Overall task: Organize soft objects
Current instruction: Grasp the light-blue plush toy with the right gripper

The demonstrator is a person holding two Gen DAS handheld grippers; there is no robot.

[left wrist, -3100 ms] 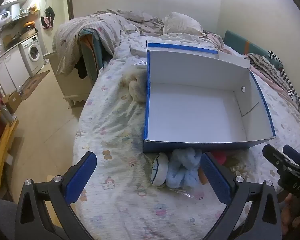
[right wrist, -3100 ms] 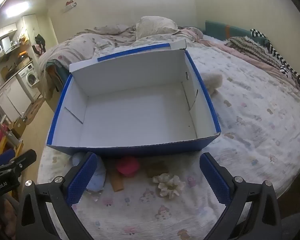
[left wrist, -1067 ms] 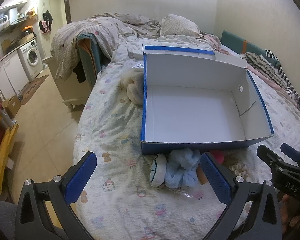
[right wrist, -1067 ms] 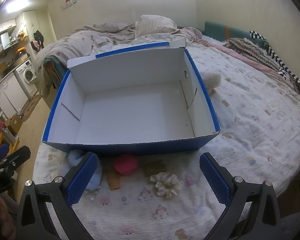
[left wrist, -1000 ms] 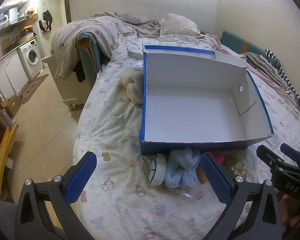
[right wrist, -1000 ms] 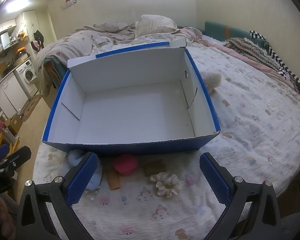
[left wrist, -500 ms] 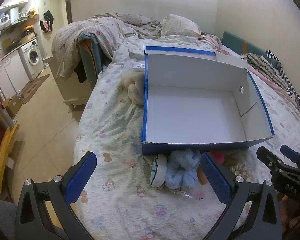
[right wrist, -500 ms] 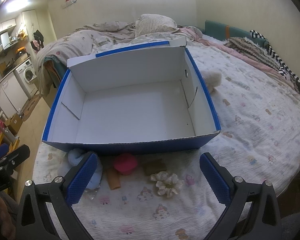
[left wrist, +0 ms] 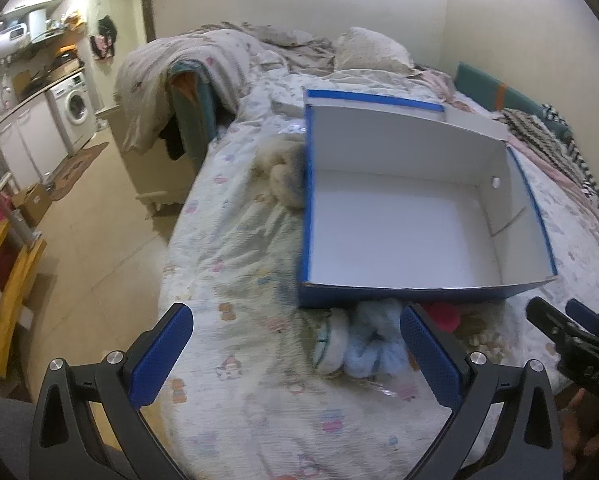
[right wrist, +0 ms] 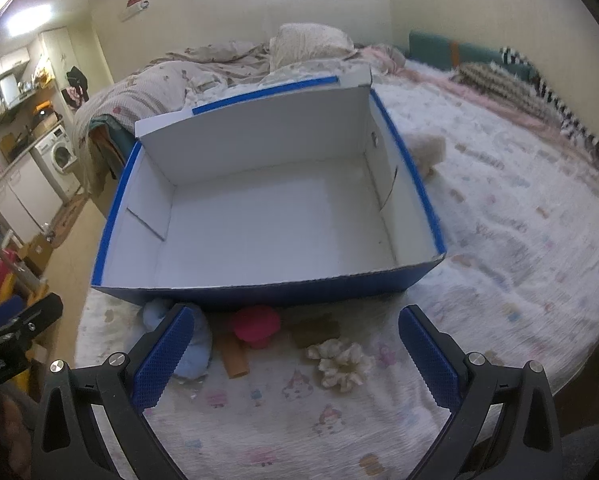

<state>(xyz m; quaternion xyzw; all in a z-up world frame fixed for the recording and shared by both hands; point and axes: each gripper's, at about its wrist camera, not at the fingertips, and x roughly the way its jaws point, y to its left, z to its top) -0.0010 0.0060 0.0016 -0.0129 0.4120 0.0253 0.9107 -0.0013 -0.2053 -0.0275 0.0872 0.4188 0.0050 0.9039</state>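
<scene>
An open blue box with a white inside (left wrist: 399, 224) (right wrist: 275, 216) sits empty on the bed. In front of it lie a light blue fluffy toy (left wrist: 373, 344) (right wrist: 193, 344), a white rolled sock (left wrist: 331, 346), a pink soft item (right wrist: 255, 326) (left wrist: 443, 316), a brown roll (right wrist: 233, 356), a dark brown piece (right wrist: 315, 330) and a cream scrunchie (right wrist: 339, 362). A cream plush (left wrist: 283, 178) lies left of the box, another (right wrist: 429, 150) lies right of it. My left gripper (left wrist: 295, 356) is open above the sock and blue toy. My right gripper (right wrist: 295, 356) is open above the pink item and scrunchie.
The bed sheet (right wrist: 519, 240) has a cartoon print. Crumpled bedding and a pillow (left wrist: 363, 50) lie at the far end. The bed's left edge drops to a tiled floor (left wrist: 99, 248) with a washing machine (left wrist: 75, 110) and a yellow chair (left wrist: 7, 280).
Both views shifted slightly and blurred; the box and the soft items appear a little lower and nearer. Both grippers stay open and empty.
</scene>
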